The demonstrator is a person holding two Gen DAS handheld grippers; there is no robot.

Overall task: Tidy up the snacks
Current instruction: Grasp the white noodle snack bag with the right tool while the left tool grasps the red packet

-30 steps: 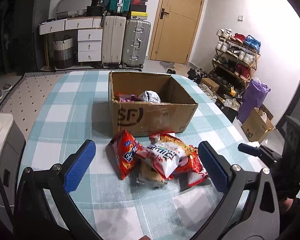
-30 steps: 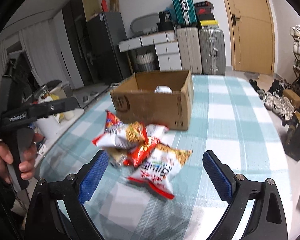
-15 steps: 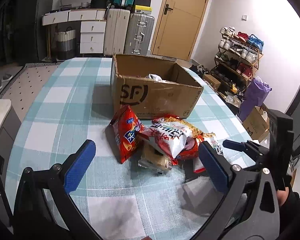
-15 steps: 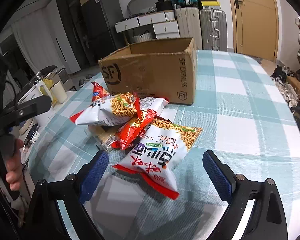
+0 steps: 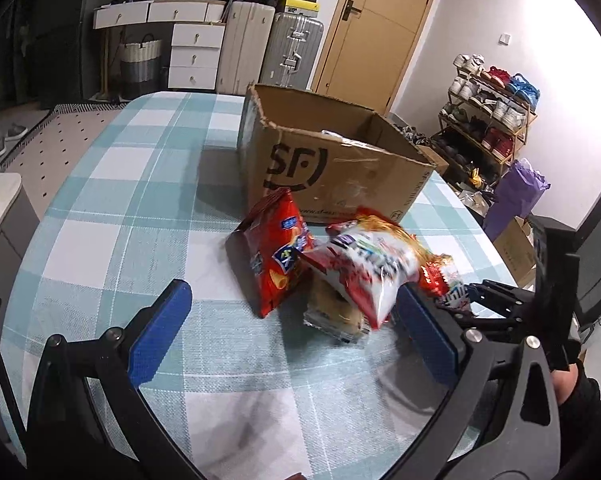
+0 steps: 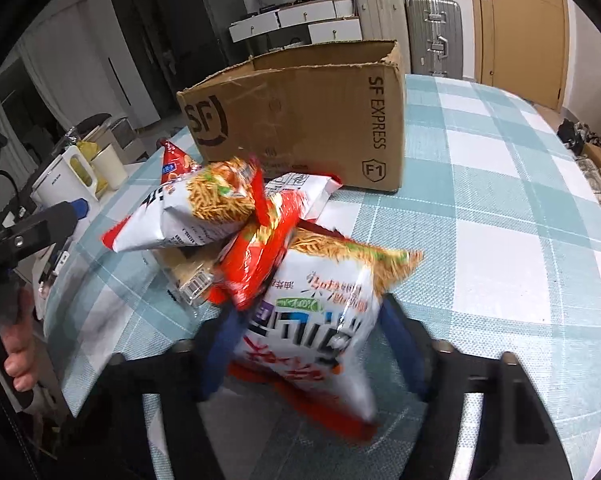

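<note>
We have the desk point(image 5: 112, 184), in its teal check cloth, filling most of both views. On it, at upper centre of the left wrist view, stands the open cardboard box point(image 5: 340, 168), the same one sitting at top centre of the right wrist view point(image 6: 300, 112); we judge it the place the snacks belong.

Just in front of the box lies the heap of snack bags. The largest, a white noodle-snack bag point(image 6: 320, 312), fills the lower centre of the right wrist view. Its long axis runs roughly along our line of sight, top edge toward the box, bottom edge toward us. Our right gripper point(image 6: 312, 344) has its jaws drawn in on either side of this bag; the blue pads look to be at its flanks, but the blur stops us telling whether they truly press it.

Our left gripper point(image 5: 296, 328), at the bottom of its own view, has its jaws spread wide with nothing between them. Just beyond it lie a red chip bag point(image 5: 278, 258), a second white noodle bag point(image 5: 368, 268) leaning across a small clear-wrapped packet point(image 5: 332, 312).

So the right hand is plainly the nearer one, and the box lies straight ahead of it past the pile. We judge the coming move to be a lift up and forward, high enough to clear the box's near wall.
</note>
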